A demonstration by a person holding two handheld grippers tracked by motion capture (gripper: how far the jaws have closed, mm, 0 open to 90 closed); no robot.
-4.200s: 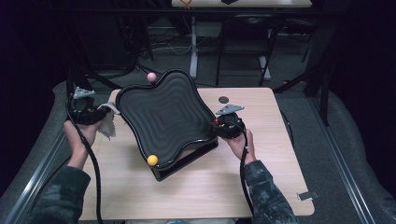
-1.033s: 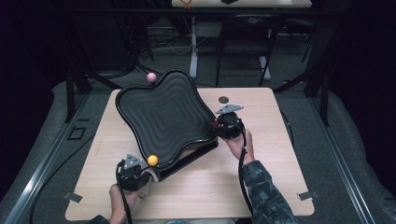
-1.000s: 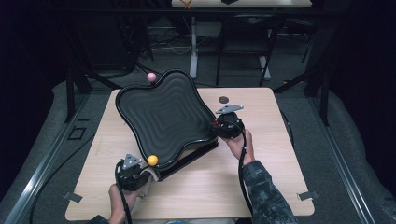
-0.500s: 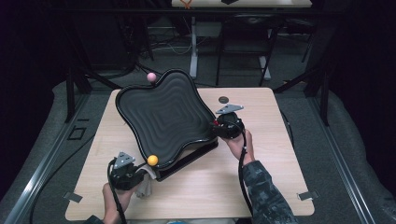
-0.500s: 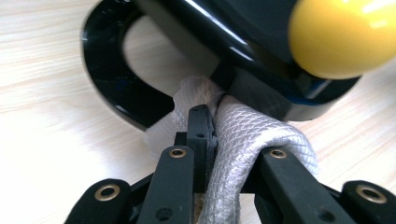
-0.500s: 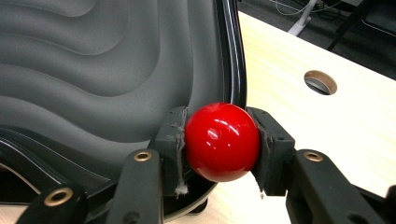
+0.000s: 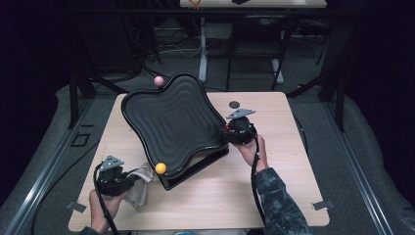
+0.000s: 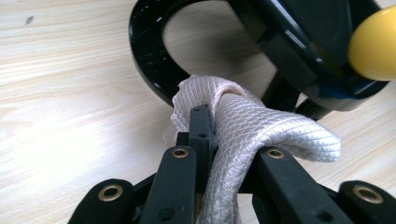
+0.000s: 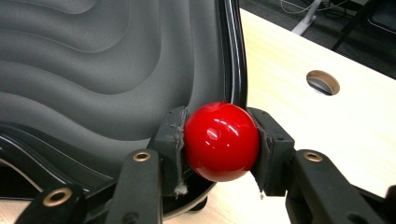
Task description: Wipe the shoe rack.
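Observation:
A black wavy tray (image 7: 171, 117) leans tilted on a black stand (image 7: 195, 169) in the middle of the table. A pink ball (image 7: 158, 81) caps its far corner and a yellow ball (image 7: 160, 168) its near corner. My left gripper (image 7: 133, 180) sits at the table's near left, shut on a white mesh cloth (image 7: 142, 188). In the left gripper view the cloth (image 8: 266, 128) is pinched in the left gripper (image 8: 211, 128), just short of the stand's ring (image 8: 147, 65) and the yellow ball (image 8: 373, 42). My right gripper (image 9: 222, 140) is shut on the red ball (image 9: 222, 140) at the tray's (image 9: 93, 70) right rim.
The light wooden table (image 7: 274, 196) has a round cable hole (image 7: 234, 104) behind the right hand, also seen as a hole (image 9: 323, 81) in the right gripper view. Dark floor, frame legs and cables lie beyond the far edge. Bare tabletop lies near right.
The left gripper, once at the tray's far left side, came to the near corner and over the last second slid left with the cloth. The right gripper has kept still on the red ball.

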